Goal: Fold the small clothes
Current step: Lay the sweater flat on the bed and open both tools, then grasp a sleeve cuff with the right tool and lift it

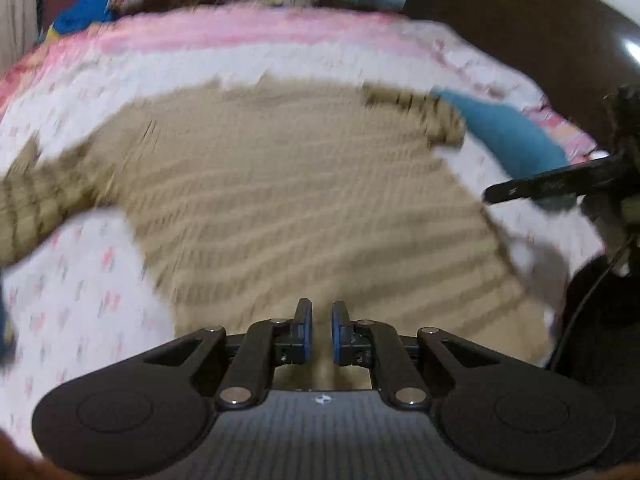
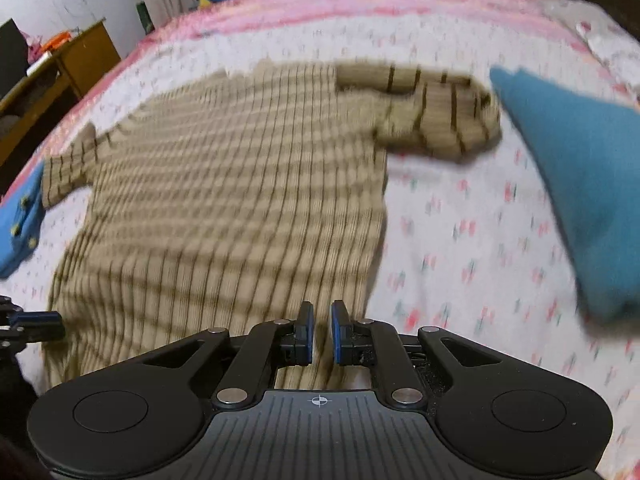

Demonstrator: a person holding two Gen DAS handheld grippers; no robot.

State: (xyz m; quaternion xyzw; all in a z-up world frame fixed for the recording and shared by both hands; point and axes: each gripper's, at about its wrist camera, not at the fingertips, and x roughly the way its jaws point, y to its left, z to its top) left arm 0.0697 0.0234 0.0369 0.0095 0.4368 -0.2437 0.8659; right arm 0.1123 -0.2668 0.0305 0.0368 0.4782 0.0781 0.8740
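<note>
While both views are smeared by motion, the main shapes read clearly enough.

Garment: a tan sweater [image 2: 224,184] with thin dark stripes lies spread flat on the bed [image 2: 460,240], front or back up, I cannot tell which.
Position: it fills the middle of both views, hem towards the cameras, neck towards the far side.
Sleeves: one sleeve [image 2: 436,116] is bent across near the shoulder, bunched and lying close to a blue cloth [image 2: 580,184]; the other sleeve [image 1: 36,208] trails out to the opposite side.
Texture: ribbed knit, soft and matte, with fine raised lines running along the body.
Handling: it looks light and limp, likely to sag and drape when lifted, and grippy rather than slippery. It is not fragile, though the knit may stretch if pulled hard.
Where to hold: the hem corners or the sleeve cuffs seem best, as a pinch there would carry a whole edge over.
Left gripper [image 1: 321,330]: jaws nearly closed with a narrow gap, nothing between the blue pads, hovering over the hem.
Right gripper [image 2: 321,330]: the same narrow gap, empty, above the hem corner near the sweater's side edge.
Bedding: white sheet with small pink and green motifs, and a pink band beyond.
</note>
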